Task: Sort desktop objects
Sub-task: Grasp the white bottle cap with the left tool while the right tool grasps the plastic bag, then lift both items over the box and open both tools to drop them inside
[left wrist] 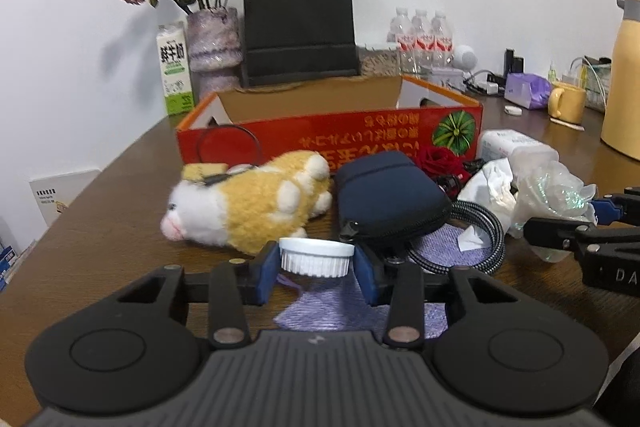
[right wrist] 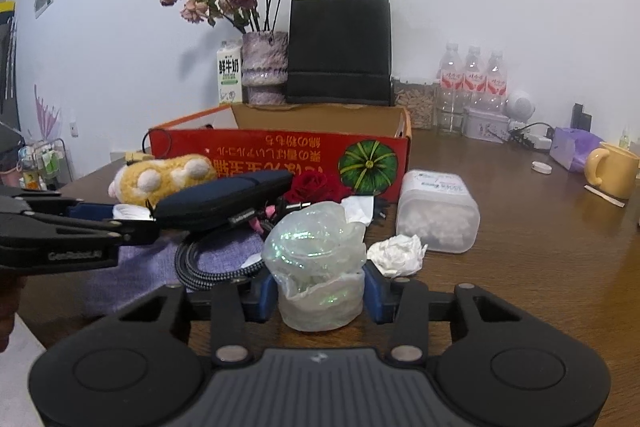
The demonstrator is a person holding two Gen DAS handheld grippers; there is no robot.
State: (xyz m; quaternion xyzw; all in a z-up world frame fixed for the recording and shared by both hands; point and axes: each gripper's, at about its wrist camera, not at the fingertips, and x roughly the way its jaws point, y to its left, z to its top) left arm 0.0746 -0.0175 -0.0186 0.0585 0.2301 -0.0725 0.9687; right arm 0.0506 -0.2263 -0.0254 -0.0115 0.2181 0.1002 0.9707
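Between the blue pads of both grippers: one item each, held above the brown table (right wrist: 520, 247).

Left gripper (left wrist: 316, 267) is clamped on a small clear jar with a white ribbed lid (left wrist: 316, 257); just beyond it lie a plush cat (left wrist: 248, 207) and a navy zip case (left wrist: 390, 195). Right gripper (right wrist: 320, 297) grips an iridescent plastic cup (right wrist: 320, 267); crumpled tissue (right wrist: 398, 253) sits just ahead to its right, and a red cardboard box (right wrist: 280, 153) stands farther ahead.
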